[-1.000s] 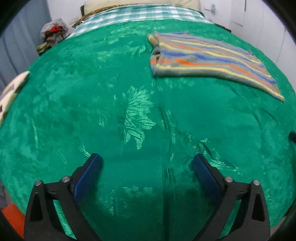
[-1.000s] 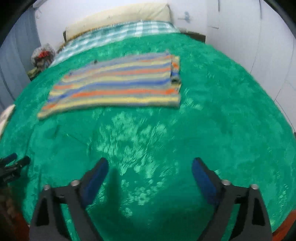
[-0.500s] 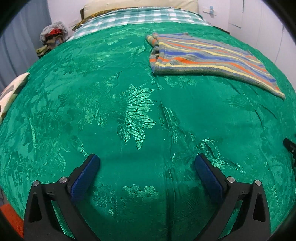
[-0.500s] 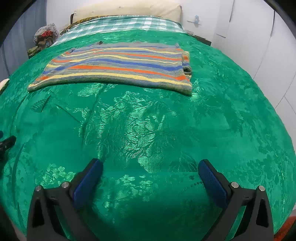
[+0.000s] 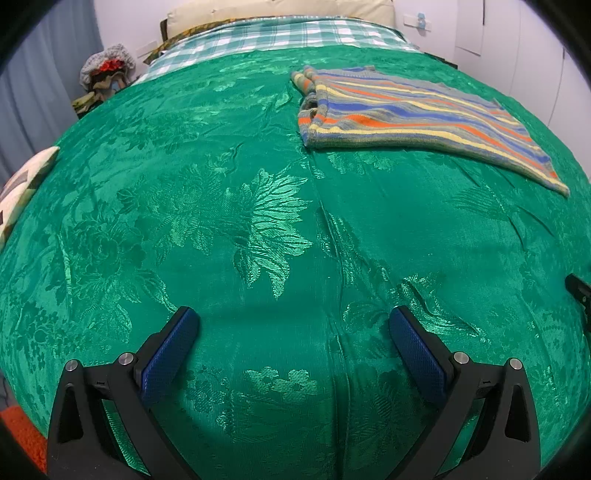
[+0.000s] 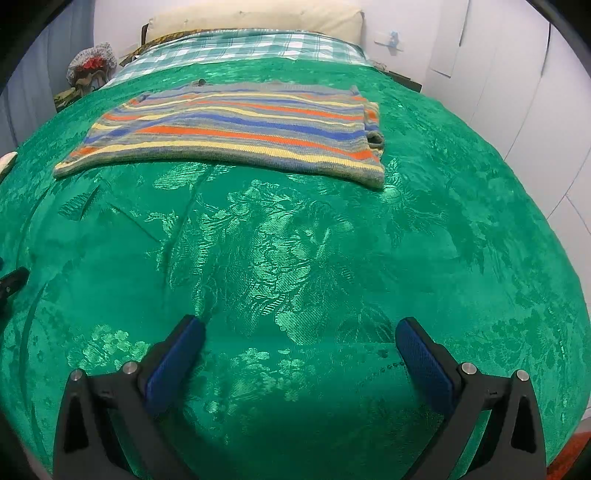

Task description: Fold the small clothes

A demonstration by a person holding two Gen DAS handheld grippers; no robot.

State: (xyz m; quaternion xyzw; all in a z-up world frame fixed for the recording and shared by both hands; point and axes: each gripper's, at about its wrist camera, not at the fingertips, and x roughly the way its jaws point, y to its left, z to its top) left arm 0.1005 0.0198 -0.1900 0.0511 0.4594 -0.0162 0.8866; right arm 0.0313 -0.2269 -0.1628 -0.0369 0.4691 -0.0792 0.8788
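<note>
A striped knit garment (image 5: 413, 118) in grey, blue, orange and yellow lies folded flat on the green bedspread (image 5: 258, 229), toward the far right in the left wrist view. In the right wrist view the same garment (image 6: 236, 129) lies far ahead, left of centre. My left gripper (image 5: 291, 325) hovers open over bare bedspread, well short of the garment. My right gripper (image 6: 299, 332) is also open with nothing between its blue pads (image 6: 424, 362). A black tip of the right gripper (image 5: 578, 288) shows at the left view's right edge.
A green-and-white checked sheet (image 6: 240, 44) and a cream pillow (image 6: 258, 16) lie at the bed's head. A heap of clothes (image 5: 105, 75) sits beyond the bed's far left side. A patterned cushion (image 5: 22, 184) rests at the left edge. White walls (image 6: 517, 92) run along the right.
The right gripper has dipped and rolled slightly, its jaws widening a little, then held still. The left gripper has stayed in place. The garment has not moved.
</note>
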